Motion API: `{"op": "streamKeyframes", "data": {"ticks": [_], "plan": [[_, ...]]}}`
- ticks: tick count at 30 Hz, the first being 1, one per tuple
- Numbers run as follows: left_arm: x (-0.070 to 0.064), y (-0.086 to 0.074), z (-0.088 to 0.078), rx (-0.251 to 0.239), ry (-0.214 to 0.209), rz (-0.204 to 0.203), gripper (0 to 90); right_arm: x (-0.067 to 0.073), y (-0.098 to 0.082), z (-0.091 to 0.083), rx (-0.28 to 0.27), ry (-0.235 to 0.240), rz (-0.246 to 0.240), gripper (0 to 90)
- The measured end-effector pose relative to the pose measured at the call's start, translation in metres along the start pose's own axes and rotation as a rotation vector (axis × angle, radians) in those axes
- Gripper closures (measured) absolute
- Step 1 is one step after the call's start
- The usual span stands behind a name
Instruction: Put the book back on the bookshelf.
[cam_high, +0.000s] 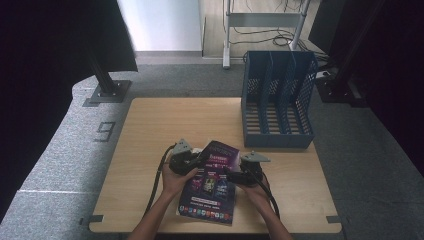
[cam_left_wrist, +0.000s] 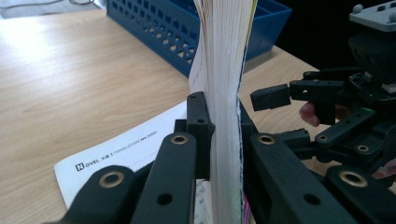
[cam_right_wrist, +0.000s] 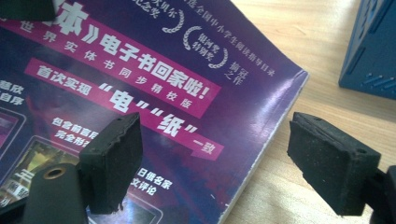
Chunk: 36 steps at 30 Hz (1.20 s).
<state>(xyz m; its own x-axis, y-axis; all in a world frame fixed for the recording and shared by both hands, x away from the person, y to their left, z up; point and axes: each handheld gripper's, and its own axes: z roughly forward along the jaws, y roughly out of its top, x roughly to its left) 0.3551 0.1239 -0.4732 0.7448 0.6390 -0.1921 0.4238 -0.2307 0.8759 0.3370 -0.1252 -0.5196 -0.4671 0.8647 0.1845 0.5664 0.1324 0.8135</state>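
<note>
A purple-covered magazine (cam_high: 210, 187) with white and pink Chinese lettering sits in the lower middle of the high view, its far end lifted and curling upward, its near end resting on a white sheet (cam_left_wrist: 126, 149).

Wooden table (cam_high: 150, 150): light wood-grain top, rectangular, standing on grey speckled carpet (cam_high: 60, 150).
Blue file rack (cam_high: 278, 100): plastic, slotted walls, three upright compartments, at the table's far right corner.
Floor marking "9" (cam_high: 105, 131): left of the table.
Black stand base (cam_high: 106, 92): on the carpet, far left.
Metal frame (cam_high: 265, 25) with cables: beyond the table.
</note>
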Motion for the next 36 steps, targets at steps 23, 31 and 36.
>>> {"op": "streamKeyframes", "data": {"ticks": [23,31,36], "plan": [[-0.007,0.01,-0.016,-0.046,-0.029,0.008,84.2,-0.006,0.0,0.009,0.013,0.103,0.045,14.0],[-0.004,0.007,-0.016,-0.045,-0.035,-0.006,84.2,-0.004,0.0,0.01,0.009,0.11,0.043,14.7],[0.002,0.003,-0.017,-0.044,-0.03,-0.031,84.2,-0.002,0.002,0.007,-0.002,0.114,0.05,15.2]]}}
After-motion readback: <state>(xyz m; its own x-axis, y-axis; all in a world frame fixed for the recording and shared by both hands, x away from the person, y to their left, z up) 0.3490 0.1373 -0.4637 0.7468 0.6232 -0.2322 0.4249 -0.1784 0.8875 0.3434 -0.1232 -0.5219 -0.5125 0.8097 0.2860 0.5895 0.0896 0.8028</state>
